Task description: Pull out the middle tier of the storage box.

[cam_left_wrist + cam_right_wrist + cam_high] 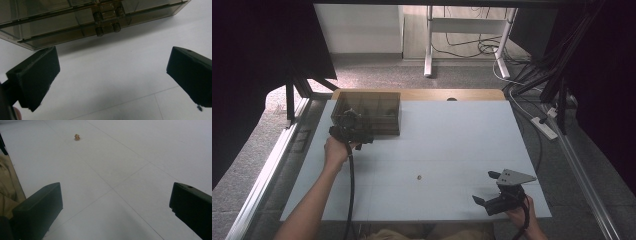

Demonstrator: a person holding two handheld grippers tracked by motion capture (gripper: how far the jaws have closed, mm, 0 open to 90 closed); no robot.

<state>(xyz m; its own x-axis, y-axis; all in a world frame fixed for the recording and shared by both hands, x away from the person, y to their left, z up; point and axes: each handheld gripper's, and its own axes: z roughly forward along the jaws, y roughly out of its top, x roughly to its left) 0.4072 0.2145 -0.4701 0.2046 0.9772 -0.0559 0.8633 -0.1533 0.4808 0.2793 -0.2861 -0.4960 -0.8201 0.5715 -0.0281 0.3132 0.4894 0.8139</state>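
The left gripper (354, 131) hangs with its jaws spread wide and empty at the near wall of the smoky, see-through plastic compartment box (368, 113), which sits at the far left of the pale blue-white counter (452, 145). In the left gripper view the box (62, 20) lies just beyond the jaws, its lid down and its small hinged clasp (107, 21) facing the gripper, a little left of the midline between them. The right gripper (492, 189) is also wide open and holds nothing, low over the near right corner of the counter, well apart from the box. A tiny golden-brown object (418, 177) rests alone on the counter between the two grippers; the right gripper view shows it (77, 137) far ahead.

The likely slip here is at the clasp: it is small, and a jaw coming in off-centre could push the light box across the smooth counter rather than work the latch, since nothing braces the box. The wide jaws could also catch the lid edge and tip the box.

What the compartments hold cannot be made out through the tinted plastic, and the small object is too tiny to identify
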